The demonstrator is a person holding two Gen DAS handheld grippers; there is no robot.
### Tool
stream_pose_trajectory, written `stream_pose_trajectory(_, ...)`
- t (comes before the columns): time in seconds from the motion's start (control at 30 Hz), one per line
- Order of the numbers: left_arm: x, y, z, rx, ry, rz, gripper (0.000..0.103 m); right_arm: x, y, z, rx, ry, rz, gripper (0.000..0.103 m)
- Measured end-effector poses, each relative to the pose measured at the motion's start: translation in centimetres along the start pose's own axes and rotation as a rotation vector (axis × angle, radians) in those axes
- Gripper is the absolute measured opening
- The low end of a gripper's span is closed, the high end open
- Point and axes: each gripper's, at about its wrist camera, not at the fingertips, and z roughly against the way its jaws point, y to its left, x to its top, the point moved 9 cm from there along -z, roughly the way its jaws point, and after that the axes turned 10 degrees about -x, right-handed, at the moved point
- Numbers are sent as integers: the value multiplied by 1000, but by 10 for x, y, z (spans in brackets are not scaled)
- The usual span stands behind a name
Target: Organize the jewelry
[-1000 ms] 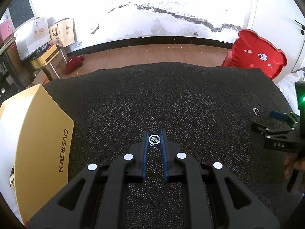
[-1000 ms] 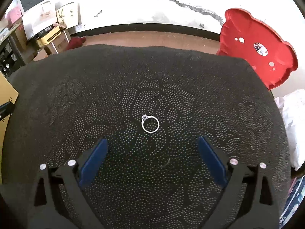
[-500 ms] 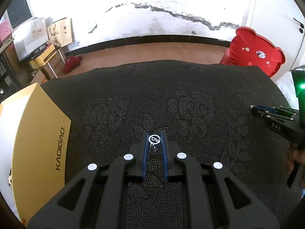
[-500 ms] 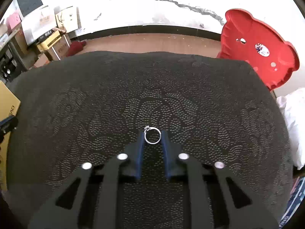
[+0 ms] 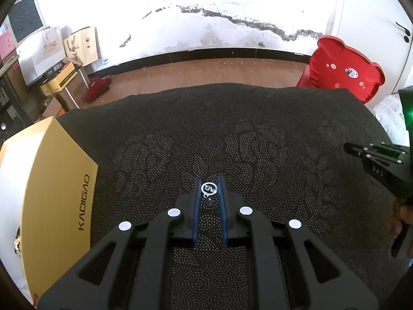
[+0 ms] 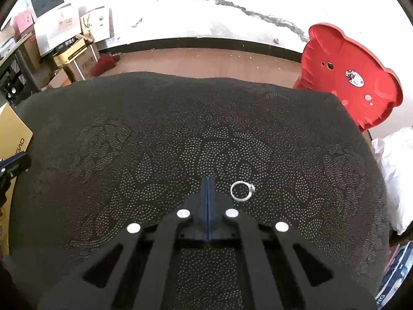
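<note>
My left gripper (image 5: 209, 184) is shut on a small silver round pendant (image 5: 208, 188), pinched between its blue pads above the black patterned cloth (image 5: 206, 134). My right gripper (image 6: 208, 180) is fully shut with nothing between its pads. A silver ring (image 6: 242, 190) lies on the cloth just right of the right fingertips, outside them. The right gripper also shows at the right edge of the left wrist view (image 5: 371, 155). A gold jewelry box (image 5: 54, 191) marked KADIGAO stands at the left.
A red bear-shaped plastic stool (image 6: 348, 75) stands past the table's far right corner. Cardboard boxes and bags (image 5: 54, 59) are stacked at the far left by the wall. White fabric (image 6: 397, 170) lies off the table's right edge.
My right gripper closed from wide open to fully shut. The ring slipped out and now lies to the right of its tips. My left gripper kept hold of the pendant.
</note>
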Motion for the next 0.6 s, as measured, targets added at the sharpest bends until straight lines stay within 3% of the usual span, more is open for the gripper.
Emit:
stream_pose_trajectory(0.23, -2, -6, 3, -11, -2, -10, 13, -8, -16, 14, -7, -32, 10, 2)
stream_pose_trajectory(0.27, -3, -7, 2, -12, 2, -14, 13, -12, -19, 16, -7, -31, 26, 9)
stream_pose_trajectory(0.33, -4, -6, -2, -18, 12, -16, 13, -16, -34, 24, -20, -53, 30, 36)
stream_pose_trajectory(0.37, -4, -5, -3, -20, 16, -13, 13, -17, -43, 30, -32, -76, 28, 58)
stream_pose_trajectory(0.4, -5, -4, -5, -21, 19, -13, 13, -17, -53, 35, -42, -100, 23, 71)
stream_pose_trajectory(0.47, -3, -3, -8, -17, 25, -16, 13, -8, -71, 34, -39, -131, -45, 78)
stream_pose_trajectory(0.6, -4, -6, -16, -15, 39, -6, 13, -4, -60, 2, -1, -62, -49, 78)
